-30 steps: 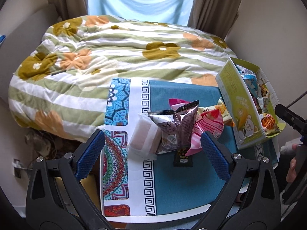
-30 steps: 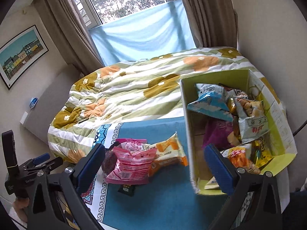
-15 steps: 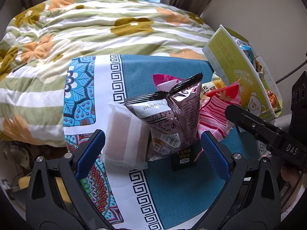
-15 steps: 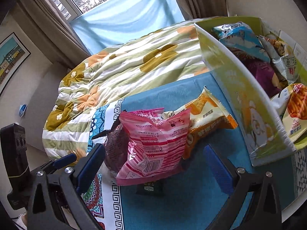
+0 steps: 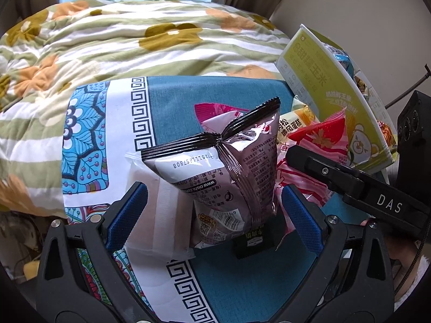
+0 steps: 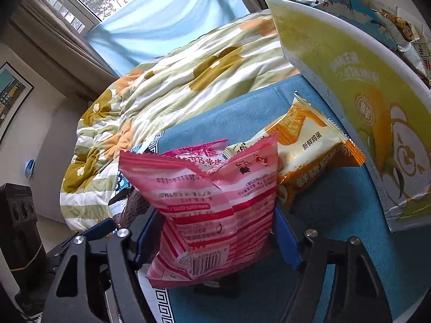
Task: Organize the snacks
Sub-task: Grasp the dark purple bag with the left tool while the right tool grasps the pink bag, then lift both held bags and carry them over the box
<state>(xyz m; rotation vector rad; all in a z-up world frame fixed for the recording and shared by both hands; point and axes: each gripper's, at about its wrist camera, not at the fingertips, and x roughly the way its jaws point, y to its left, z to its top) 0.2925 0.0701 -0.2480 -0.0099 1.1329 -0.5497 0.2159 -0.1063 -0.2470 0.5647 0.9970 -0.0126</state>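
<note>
Item: snack pile on table (image 5: pixel 242 290), blue cloth, at the foot of a quilted bed (image 5: pixel 134 40).

- Left gripper (image 5: pixel 212 215): jaws wide, pads clear of everything. Brown bag (image 5: pixel 229 177) stands between them, white packet (image 5: pixel 159 215) against its left side.
- Right gripper (image 6: pixel 219 231): jaws have just been closing, now about half open, around the pink bag (image 6: pixel 212 210). Pads sit at the bag's edges; a firm pinch cannot be confirmed.
- Orange cake pack (image 6: pixel 309 156): leans behind the pink bag, touching it.
- Green box (image 6: pixel 363 94): to the right, already holding several snacks; likely the destination.

Risks:
- Puffed bags are slick and air-filled; a pinch at the edges may slip or squeeze the bag out upward.
- Lifting the pink bag may drag or topple the cake pack resting on it.
- The two grippers work just beside each other; the right one's arm already crosses the left view, so a collision is possible.
- The left jaws, closing, may catch the white packet along with the brown bag.

Obscured:
- Small dark pack (image 5: pixel 253 242) under the bags, label unreadable.
- A second pink pack behind, mostly covered.
- Box interior largely cut off.
- Pad contact on the pink bag hidden by the bag itself.
</note>
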